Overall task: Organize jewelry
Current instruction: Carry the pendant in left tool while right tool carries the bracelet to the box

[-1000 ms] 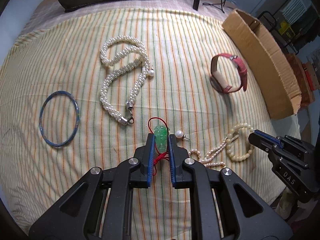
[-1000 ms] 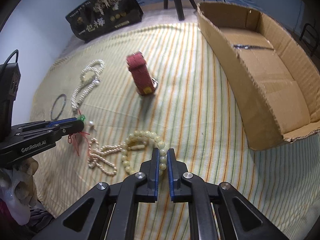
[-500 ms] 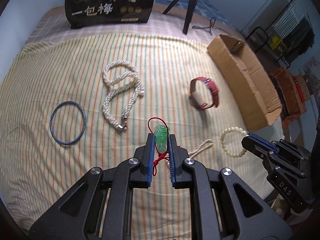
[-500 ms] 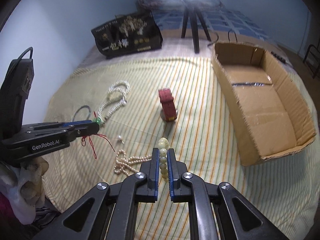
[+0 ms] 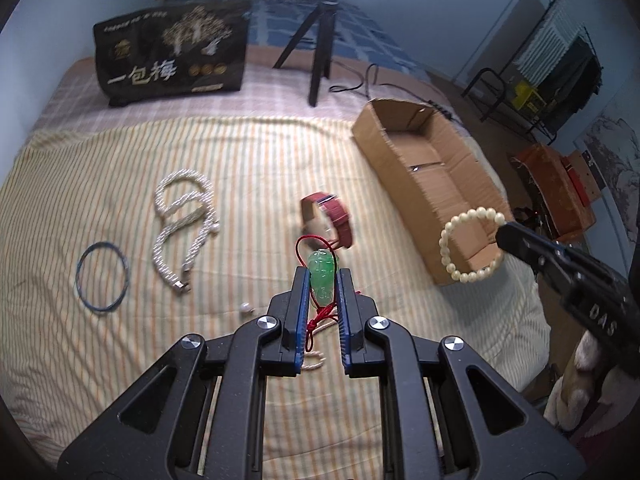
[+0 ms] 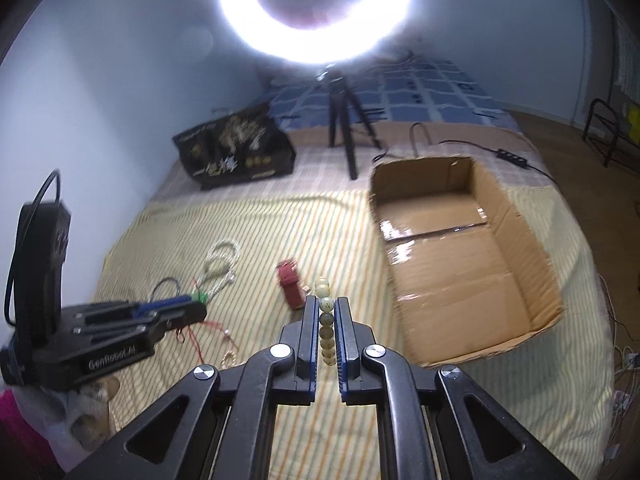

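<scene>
My left gripper (image 5: 322,280) is shut on a green jade pendant (image 5: 321,280) with a red cord and holds it above the striped cloth. My right gripper (image 6: 326,312) is shut on a cream bead bracelet (image 6: 325,320), which hangs in the air in the left wrist view (image 5: 470,244), near the front end of the open cardboard box (image 5: 430,188). On the cloth lie a pearl rope necklace (image 5: 182,216), a blue bangle (image 5: 102,276), a red strap watch (image 5: 332,220), a loose pearl (image 5: 245,307) and a thin pearl strand (image 5: 314,360).
A black printed bag (image 5: 172,52) and a tripod (image 5: 316,40) stand at the back of the bed. A ring light (image 6: 312,8) glares overhead. The box (image 6: 460,264) is at the right, its floor bare. A rack and clutter stand right of the bed.
Both grippers have risen well above the cloth. The bead bracelet came up off the cloth in my right gripper and now hangs near the box. The pendant stays gripped.
</scene>
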{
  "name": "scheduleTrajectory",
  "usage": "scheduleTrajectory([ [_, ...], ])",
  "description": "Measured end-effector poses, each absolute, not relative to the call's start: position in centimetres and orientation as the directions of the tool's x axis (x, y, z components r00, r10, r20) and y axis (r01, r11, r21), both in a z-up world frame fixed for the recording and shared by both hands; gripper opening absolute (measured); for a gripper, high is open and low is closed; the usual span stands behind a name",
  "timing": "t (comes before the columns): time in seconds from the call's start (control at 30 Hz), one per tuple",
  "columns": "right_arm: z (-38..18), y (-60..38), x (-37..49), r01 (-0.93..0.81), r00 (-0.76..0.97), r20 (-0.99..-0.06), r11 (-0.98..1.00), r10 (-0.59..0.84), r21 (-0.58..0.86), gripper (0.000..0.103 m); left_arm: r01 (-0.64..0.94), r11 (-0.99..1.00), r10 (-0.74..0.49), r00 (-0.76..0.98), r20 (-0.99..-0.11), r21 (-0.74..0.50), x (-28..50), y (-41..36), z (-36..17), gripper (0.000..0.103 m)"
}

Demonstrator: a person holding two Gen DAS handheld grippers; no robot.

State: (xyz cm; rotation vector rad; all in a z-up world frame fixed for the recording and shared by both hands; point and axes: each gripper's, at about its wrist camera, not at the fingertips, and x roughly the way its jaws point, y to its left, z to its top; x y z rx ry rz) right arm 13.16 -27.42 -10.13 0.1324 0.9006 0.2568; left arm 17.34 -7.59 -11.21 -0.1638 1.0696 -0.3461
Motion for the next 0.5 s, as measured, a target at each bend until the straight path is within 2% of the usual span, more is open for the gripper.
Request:
scheduleTrajectory([
  [0.5,-9.1,-34.3,17.6,-0.034,0.645,-0.744,0.979,0.175,0.2,0.005,0.299,0.902,-0.422,0.464,-0.779,-0.311,18.5,-15.3,-9.0,0.011],
])
